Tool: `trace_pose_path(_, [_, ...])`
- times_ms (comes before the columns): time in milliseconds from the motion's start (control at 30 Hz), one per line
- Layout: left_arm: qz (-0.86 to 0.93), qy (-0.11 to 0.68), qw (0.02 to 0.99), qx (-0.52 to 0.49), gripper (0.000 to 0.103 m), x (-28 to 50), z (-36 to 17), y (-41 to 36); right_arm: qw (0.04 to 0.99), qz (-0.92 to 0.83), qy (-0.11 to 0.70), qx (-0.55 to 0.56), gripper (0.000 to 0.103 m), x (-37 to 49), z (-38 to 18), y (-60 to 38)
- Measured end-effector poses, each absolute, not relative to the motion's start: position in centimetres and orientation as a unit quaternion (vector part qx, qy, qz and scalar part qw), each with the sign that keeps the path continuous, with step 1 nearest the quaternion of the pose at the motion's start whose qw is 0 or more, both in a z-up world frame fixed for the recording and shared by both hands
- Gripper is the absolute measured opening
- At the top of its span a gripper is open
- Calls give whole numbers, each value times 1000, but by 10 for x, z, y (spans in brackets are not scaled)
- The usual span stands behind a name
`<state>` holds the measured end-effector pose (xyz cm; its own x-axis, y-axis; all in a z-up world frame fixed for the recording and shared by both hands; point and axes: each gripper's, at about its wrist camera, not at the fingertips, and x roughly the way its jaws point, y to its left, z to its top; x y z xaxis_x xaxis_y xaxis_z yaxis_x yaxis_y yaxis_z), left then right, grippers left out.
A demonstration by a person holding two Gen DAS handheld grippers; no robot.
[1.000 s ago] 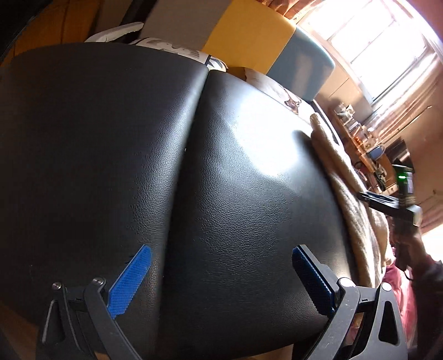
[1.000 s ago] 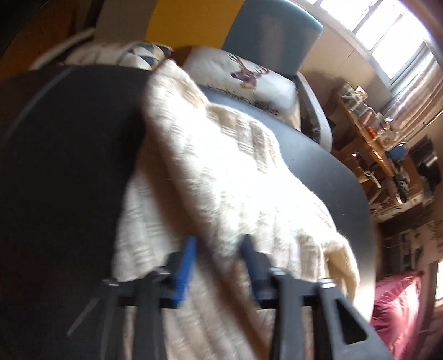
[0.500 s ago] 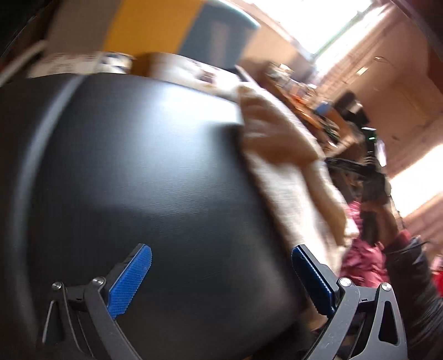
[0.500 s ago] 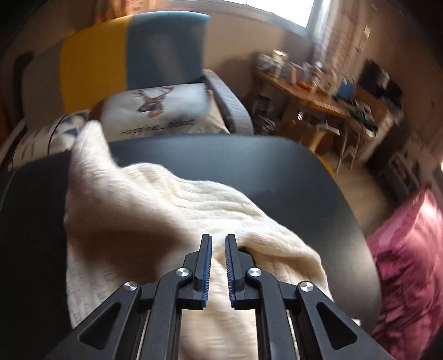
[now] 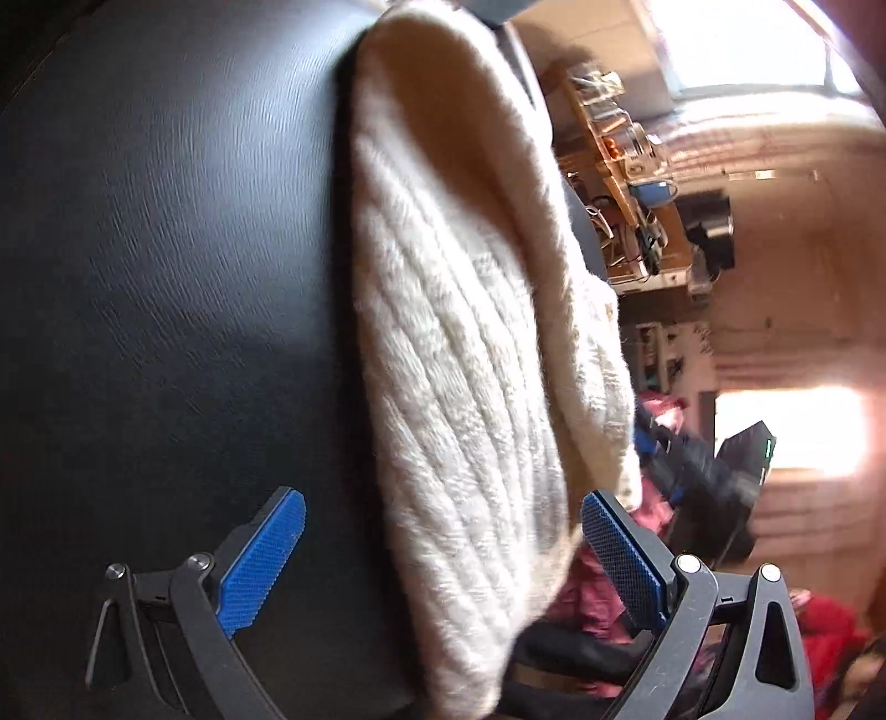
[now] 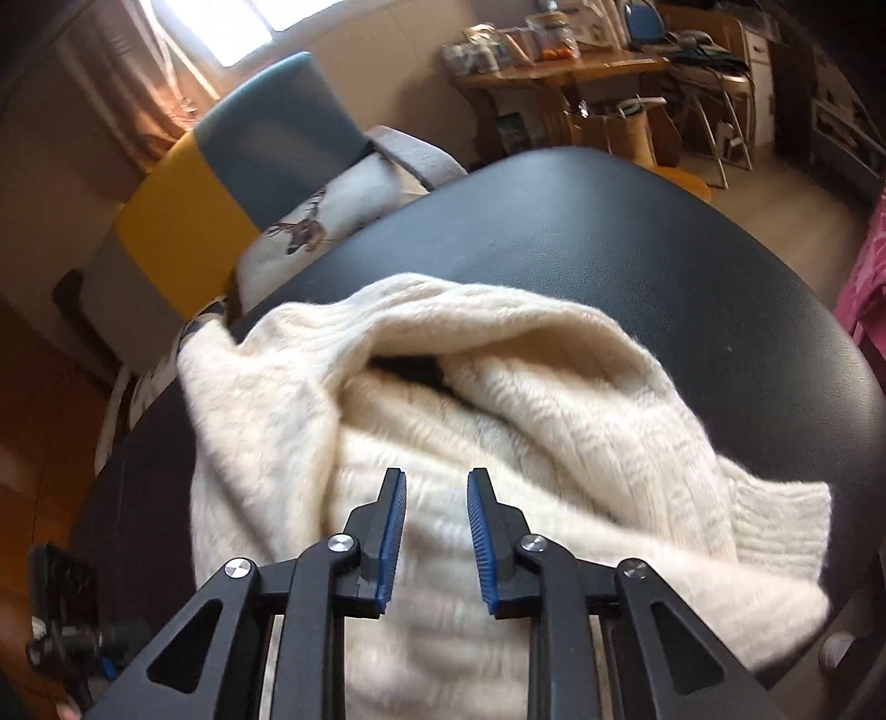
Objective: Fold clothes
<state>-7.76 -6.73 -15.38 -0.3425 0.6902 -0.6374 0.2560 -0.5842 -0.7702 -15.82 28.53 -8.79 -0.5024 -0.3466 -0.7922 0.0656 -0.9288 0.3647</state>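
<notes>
window point(image 6: 232, 27) backlight, glare | motion blur | fisheye-warped edges

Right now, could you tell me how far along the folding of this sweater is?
Early. The cream sweater lies bunched on the black table, one layer flopped over, its ribbed cuff sticking out. In hand: nothing. The right claw hovers part-open above the knit; the left claw is wide open beside it. Left: flatten, fold sleeves, fold body.

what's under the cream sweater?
The cream sweater lies on the black leather surface, which shows around it on the far and right sides. A dark gap opens under the upper fold; what lies beneath the sweater's middle is covered.
</notes>
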Motion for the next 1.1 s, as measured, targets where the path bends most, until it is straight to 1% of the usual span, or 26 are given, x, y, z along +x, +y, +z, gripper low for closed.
trace_pose_path(100, [690, -454, 156, -542, 100, -79, -157, -66, 119, -864, -133, 471, 23, -130, -86, 284])
trace_pose_path(133, [688, -457, 158, -541, 92, -79, -158, -62, 116, -866, -130, 469, 23, -123, -87, 285])
trace_pose_path(167, [686, -456, 157, -545, 78, -80, -160, -59, 115, -867, -129, 467, 23, -118, -88, 284])
trace_pose_path(200, [681, -455, 154, -552, 70, -82, -163, -55, 113, -869, -128, 465, 23, -114, -90, 282])
trace_pose_path(233, [677, -455, 153, -558, 58, -82, -166, -52, 113, -870, -121, 465, 23, -110, -90, 280])
trace_pose_path(267, [676, -455, 152, -560, 49, -83, -168, -50, 112, -871, -114, 465, 23, -105, -90, 277])
trace_pose_path(300, [676, -454, 148, -560, 42, -84, -170, -47, 112, -872, -107, 465, 23, -102, -90, 274])
trace_pose_path(333, [674, -457, 146, -562, 29, -84, -175, -45, 113, -874, -94, 464, 23, -100, -89, 271])
trace_pose_path(367, [672, -459, 143, -564, 20, -83, -179, -45, 113, -876, -82, 462, 23, -98, -87, 268])
trace_pose_path(400, [672, -460, 139, -563, 16, -82, -182, -46, 114, -878, -69, 461, 23, -96, -86, 265])
trace_pose_path(500, [673, -468, 141, -555, 12, -78, -184, -51, 124, -883, -15, 453, 23, -95, -80, 256])
trace_pose_path(567, [678, -468, 146, -548, 11, -77, -180, -54, 157, -880, 5, 448, 31, -96, -75, 249])
trace_pose_path(667, [696, -453, 157, -535, 11, -77, -169, -49, 178, -872, 34, 454, 37, -107, -78, 235])
trace_pose_path(733, [695, -456, 162, -532, 11, -74, -171, -52, 182, -866, 54, 462, 38, -117, -83, 225])
trace_pose_path(800, [698, -456, 164, -528, 11, -76, -170, -49, 153, -858, 91, 481, 38, -131, -96, 213])
trace_pose_path(833, [700, -456, 165, -524, 10, -76, -169, -50, 138, -854, 110, 490, 27, -138, -102, 207])
trace_pose_path(867, [701, -457, 165, -522, 10, -76, -168, -52, 126, -849, 126, 497, 13, -144, -107, 202])
trace_pose_path(900, [704, -456, 166, -518, 9, -77, -164, -52, 126, -853, 127, 491, 6, -146, -103, 199])
trace_pose_path(1033, [734, -439, 167, -490, 9, -80, -132, -66, 122, -880, 105, 446, 5, -143, -64, 204])
trace_pose_path(1100, [760, -413, 166, -473, 9, -82, -107, -72, 114, -894, 87, 424, 5, -142, -43, 214])
